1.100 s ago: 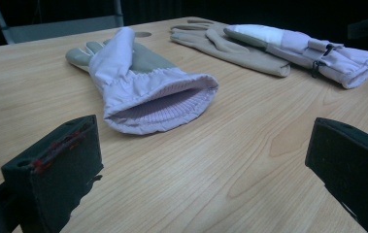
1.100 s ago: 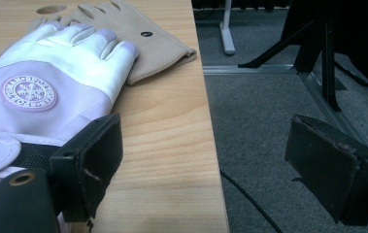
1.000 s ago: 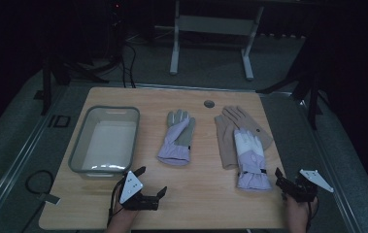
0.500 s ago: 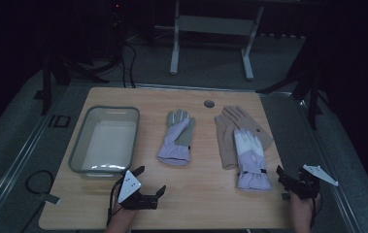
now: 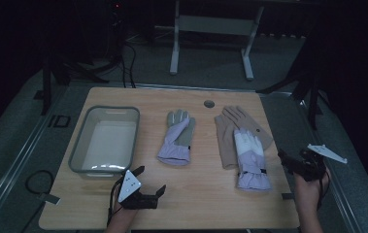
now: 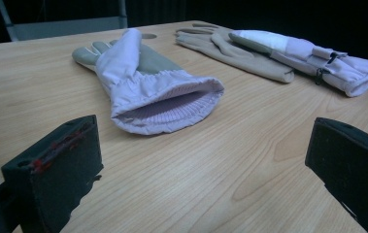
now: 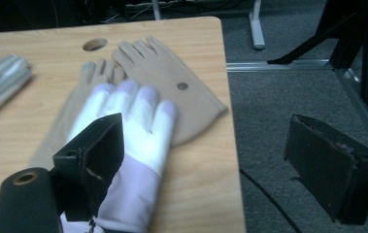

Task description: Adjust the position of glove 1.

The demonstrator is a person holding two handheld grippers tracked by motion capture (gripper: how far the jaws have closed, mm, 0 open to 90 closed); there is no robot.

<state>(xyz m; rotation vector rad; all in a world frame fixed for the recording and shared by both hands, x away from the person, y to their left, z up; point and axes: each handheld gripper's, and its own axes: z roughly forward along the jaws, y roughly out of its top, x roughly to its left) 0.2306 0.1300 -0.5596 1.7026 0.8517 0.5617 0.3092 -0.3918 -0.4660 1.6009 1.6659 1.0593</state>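
Both grippers, the left gripper [image 5: 151, 192] and right gripper [image 5: 292, 164], are hovering wide open and empty near the lilac gloves [image 5: 176, 137], apparently readying to lift them toward the tub [image 5: 79, 150].

Each hand is carrying a black two-jawed claw. The left claw [image 5: 145, 187] is wearing a pale three-cornered plate dotted with small dark holes, and a thin black cable is trailing behind it. In its own view, red marks are showing on one blocky jaw. The right claw [image 5: 288, 160] is bearing a similar pale plate on its outer side.
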